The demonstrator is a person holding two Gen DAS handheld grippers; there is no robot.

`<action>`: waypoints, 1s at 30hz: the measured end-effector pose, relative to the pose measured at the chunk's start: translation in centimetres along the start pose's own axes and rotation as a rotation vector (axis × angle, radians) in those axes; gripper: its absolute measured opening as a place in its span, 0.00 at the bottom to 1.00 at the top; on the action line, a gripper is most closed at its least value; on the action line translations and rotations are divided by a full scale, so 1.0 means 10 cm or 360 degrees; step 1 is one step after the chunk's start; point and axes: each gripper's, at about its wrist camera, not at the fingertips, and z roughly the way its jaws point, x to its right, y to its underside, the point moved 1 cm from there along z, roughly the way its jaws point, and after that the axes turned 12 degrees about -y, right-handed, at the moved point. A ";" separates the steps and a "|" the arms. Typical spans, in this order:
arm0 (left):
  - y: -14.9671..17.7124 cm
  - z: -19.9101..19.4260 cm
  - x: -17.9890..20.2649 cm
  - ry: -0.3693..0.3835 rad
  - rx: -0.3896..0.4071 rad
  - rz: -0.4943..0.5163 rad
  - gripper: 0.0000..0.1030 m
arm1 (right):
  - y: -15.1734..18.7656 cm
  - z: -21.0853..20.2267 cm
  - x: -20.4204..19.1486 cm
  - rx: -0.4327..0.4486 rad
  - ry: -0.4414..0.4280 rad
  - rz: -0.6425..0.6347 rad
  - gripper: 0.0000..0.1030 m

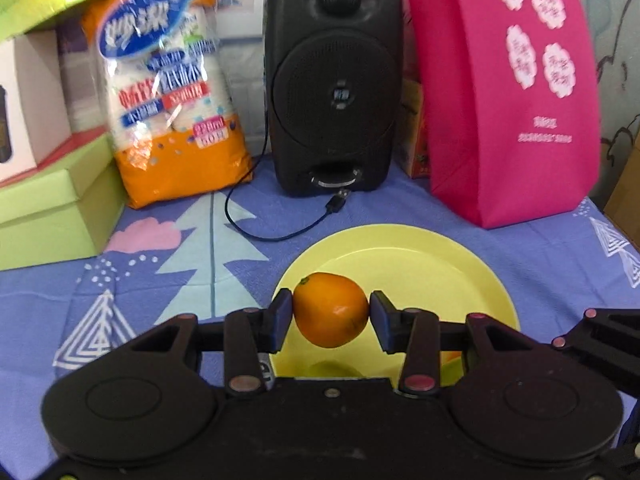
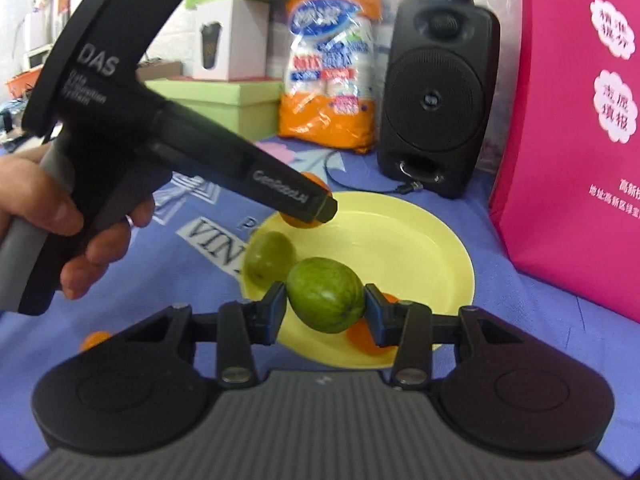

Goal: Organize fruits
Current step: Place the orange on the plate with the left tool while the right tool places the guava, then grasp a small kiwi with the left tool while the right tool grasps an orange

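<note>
Blue patterned cloth [image 1: 540,256] covers the table, with clutter ranged along the back: green boxes [image 1: 52,208], an orange-and-white packet [image 1: 168,92], a black speaker [image 1: 334,80] with a loose cable [image 1: 256,232], and a pink bag [image 1: 512,92] cut off at the top and right edge.

Left gripper [image 1: 330,312]: clamped on an orange fruit [image 1: 331,309], smooth, glossy, with a small green stem end, held above the near left rim of a yellow plate [image 1: 420,256]. From the right wrist view this fruit is largely hidden behind the gripper's finger. A hand [image 2: 68,236] grips the handle, partly cut off at the left edge.

Right gripper [image 2: 325,307]: clamped on a green fruit [image 2: 326,294], oval, faintly striped, held over the plate's near side.

On the plate: a second green fruit [image 2: 270,258] at the left rim; an orange fruit on the plate [image 2: 362,336], mostly hidden behind the right finger. A small orange object [image 2: 94,340] lies on the cloth at the left, blurred and half hidden by the gripper body; its identity cannot be determined.
</note>
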 end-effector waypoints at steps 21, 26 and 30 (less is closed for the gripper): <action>0.48 -0.92 -0.44 -0.0063 0.0215 -0.0124 0.82 | 0.12 -0.63 0.00 0.0249 0.0057 0.0067 0.56; 1.00 -1.42 -0.46 -0.0128 0.0257 -0.0172 0.82 | 0.41 -1.01 -0.17 0.0322 0.0026 0.0130 0.72; 1.43 -1.73 -0.23 -0.0185 0.0326 -0.0039 0.82 | 0.70 -1.14 -0.33 0.0278 -0.0005 0.0140 0.72</action>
